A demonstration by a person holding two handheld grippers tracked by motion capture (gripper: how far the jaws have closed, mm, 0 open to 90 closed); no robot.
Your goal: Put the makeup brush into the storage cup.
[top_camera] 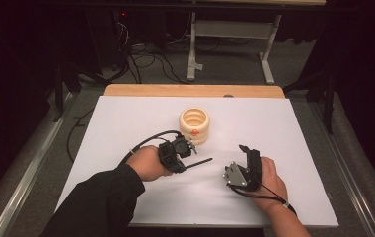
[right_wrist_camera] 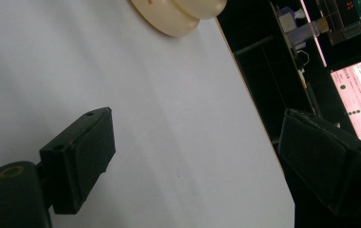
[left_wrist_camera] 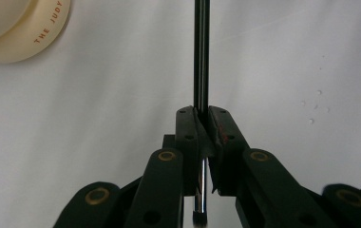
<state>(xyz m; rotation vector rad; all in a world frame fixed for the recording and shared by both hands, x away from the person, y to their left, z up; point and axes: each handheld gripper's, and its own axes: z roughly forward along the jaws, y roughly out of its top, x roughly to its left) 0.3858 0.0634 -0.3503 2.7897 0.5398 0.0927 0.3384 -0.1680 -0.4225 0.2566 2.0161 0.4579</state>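
Cream-coloured and ribbed, the round stacked-ring holder (top_camera: 194, 125) stands upright on the white table sheet (top_camera: 284, 148), toward the far middle of it. Its wall is a pile of smooth rounded rings with a glossy, plastic-like surface, and its top is open. From the high view the hollow looks bare inside, though the bottom of it is too dim to be sure. A small orange ball (top_camera: 194, 132) sits against the near side of the wall. In the left gripper view a curved edge of the holder (left_wrist_camera: 17, 28) carries printed letters reading "THE JUDY".

The left gripper (top_camera: 188, 150) is clamped tight on a thin dark metal rod (top_camera: 200, 163), which lies low over the sheet just in front of the holder and points toward the person's right. In the left gripper view the rod (left_wrist_camera: 201, 52) is straight, slim and shiny, with a bright streak along its length; it runs up between the two black pads and a short stub pokes out behind them. The rod and the holder are near each other but apart.

The right gripper (top_camera: 247, 153) rests in the person's hand to the right, well clear of the rod. Its matte black, blocky jaws stand wide apart with nothing between them. The holder's base (right_wrist_camera: 174, 21) shows far off at the top of the right gripper view.
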